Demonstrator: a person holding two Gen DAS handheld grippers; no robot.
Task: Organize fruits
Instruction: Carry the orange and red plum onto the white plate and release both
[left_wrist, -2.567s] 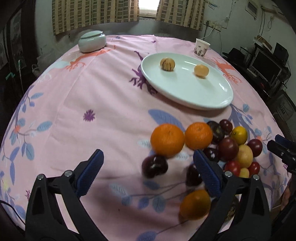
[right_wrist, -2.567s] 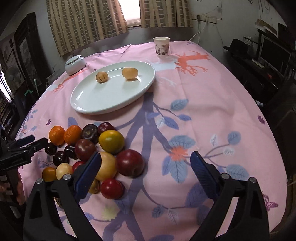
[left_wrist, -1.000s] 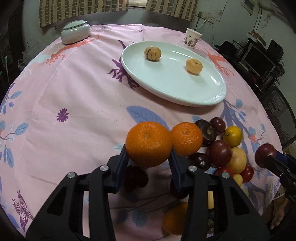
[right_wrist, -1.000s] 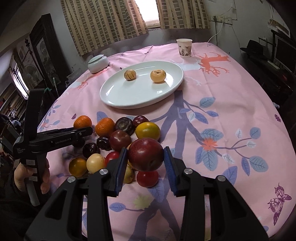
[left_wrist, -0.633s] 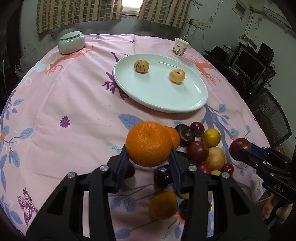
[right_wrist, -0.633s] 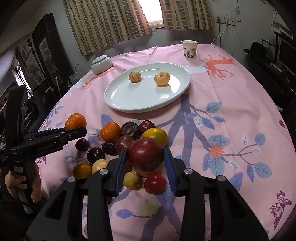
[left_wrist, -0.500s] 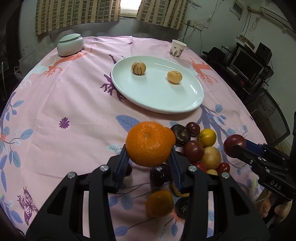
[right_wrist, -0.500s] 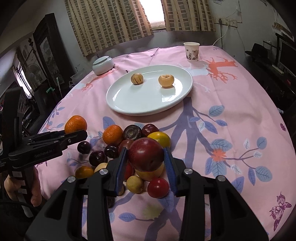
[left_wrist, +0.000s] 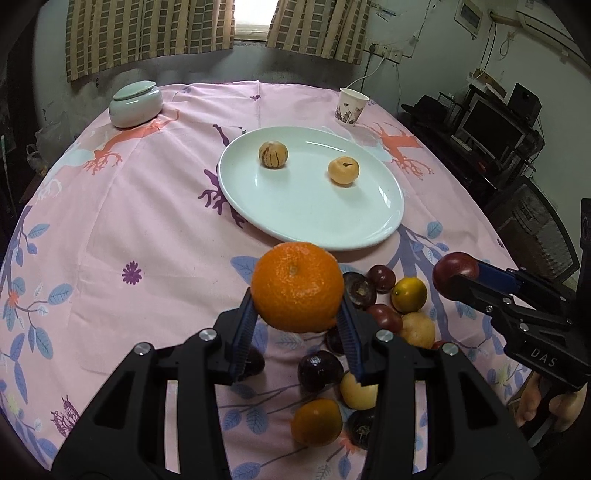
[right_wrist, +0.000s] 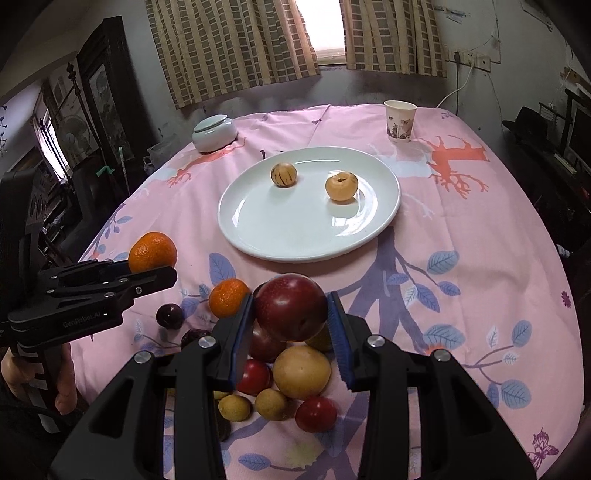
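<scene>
Carry step: left gripper (left_wrist: 297, 326) clamped on orange (left_wrist: 297, 286), right gripper (right_wrist: 290, 330) clamped on plum (right_wrist: 290, 307); next, reach both to plate (left_wrist: 388, 218) ahead of jaws.

We see a pink tablecloth (left_wrist: 155, 206) with blue leaves and purple flowers | a white plate (left_wrist: 314, 218) | a bright orange (left_wrist: 297, 287) fruit | a dark red plum (right_wrist: 290, 308) | a striped tan fruit (left_wrist: 273, 155) | black grippers with blue pads (left_wrist: 242, 334) | brown checked curtains (right_wrist: 236, 44) | a pale green jar (left_wrist: 135, 104)
</scene>
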